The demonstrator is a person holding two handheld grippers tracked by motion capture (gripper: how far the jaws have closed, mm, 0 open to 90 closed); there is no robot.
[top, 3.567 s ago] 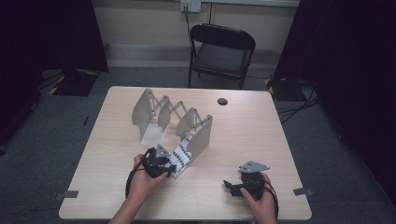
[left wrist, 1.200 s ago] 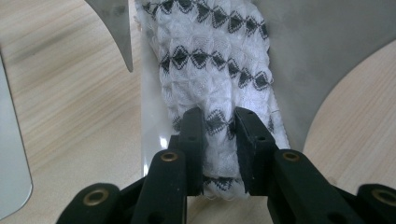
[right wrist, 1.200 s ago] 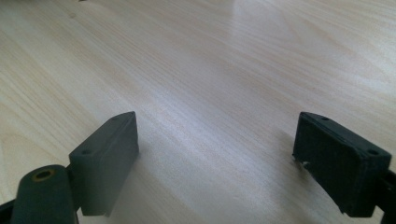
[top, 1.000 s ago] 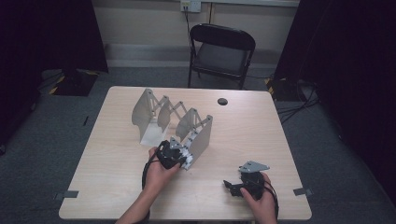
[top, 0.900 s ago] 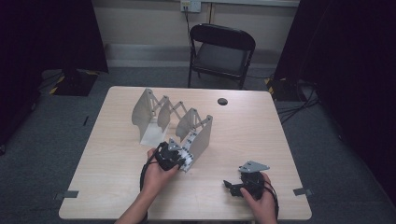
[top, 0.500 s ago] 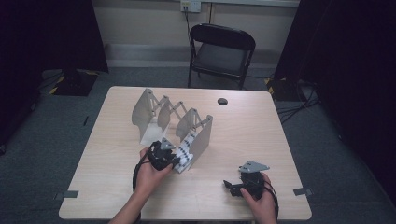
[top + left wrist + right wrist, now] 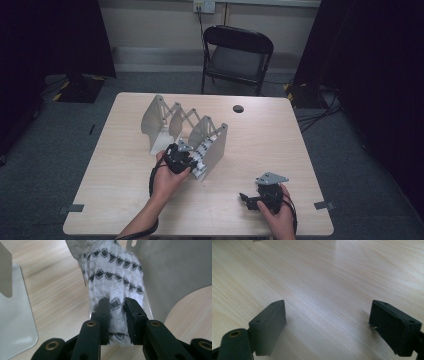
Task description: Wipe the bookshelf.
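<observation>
white patterned cloth [image 7: 115,285] pinched in left tool [image 7: 117,308], seemingly against metal rack [image 7: 175,272]

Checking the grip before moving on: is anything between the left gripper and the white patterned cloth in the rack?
Nothing visible is. The left gripper is already closed on the folded cloth, which lies against a metal divider of the rack.

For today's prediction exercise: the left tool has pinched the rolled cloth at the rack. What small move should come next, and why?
Probably ease the cloth further into the rack slot. The left tool is shut on its near end, and the roll lies beside the metal divider, while the right tool rests open over bare table.
</observation>
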